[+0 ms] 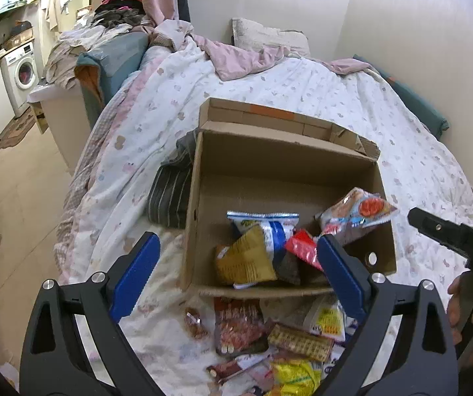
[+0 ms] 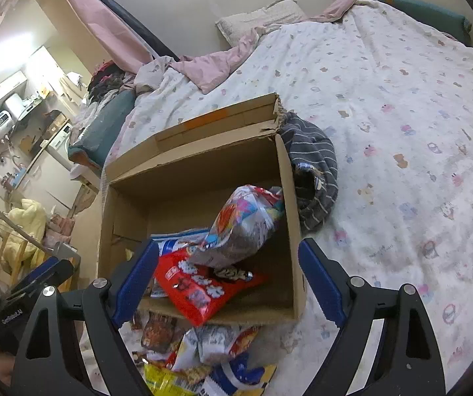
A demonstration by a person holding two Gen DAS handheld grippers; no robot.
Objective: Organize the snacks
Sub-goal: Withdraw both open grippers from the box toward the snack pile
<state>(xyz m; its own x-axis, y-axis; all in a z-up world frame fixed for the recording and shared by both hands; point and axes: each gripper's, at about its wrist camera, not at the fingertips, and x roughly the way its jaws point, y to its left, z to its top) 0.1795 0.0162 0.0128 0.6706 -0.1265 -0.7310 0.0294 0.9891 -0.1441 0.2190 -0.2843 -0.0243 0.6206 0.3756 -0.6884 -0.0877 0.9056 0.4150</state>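
Observation:
An open cardboard box (image 1: 200,178) stands on the bed and holds several snack bags: a yellow-brown bag (image 1: 246,257), a blue-white bag (image 1: 269,224), a red bag (image 1: 302,247) and a colourful bag (image 1: 355,211) leaning on its right wall. My left gripper (image 1: 236,274) is open and empty, above the box's near edge. A pile of loose snacks (image 1: 269,340) lies in front of the box. In the right wrist view the box (image 2: 289,198) holds the red bag (image 2: 200,287) and the colourful bag (image 2: 246,224). My right gripper (image 2: 230,283) is open and empty above the near edge.
The bed has a white patterned duvet (image 2: 401,132). A grey striped garment (image 2: 315,171) lies against the box's side. A pillow (image 1: 266,36) is at the head. The floor and a washing machine (image 1: 22,69) are to the left.

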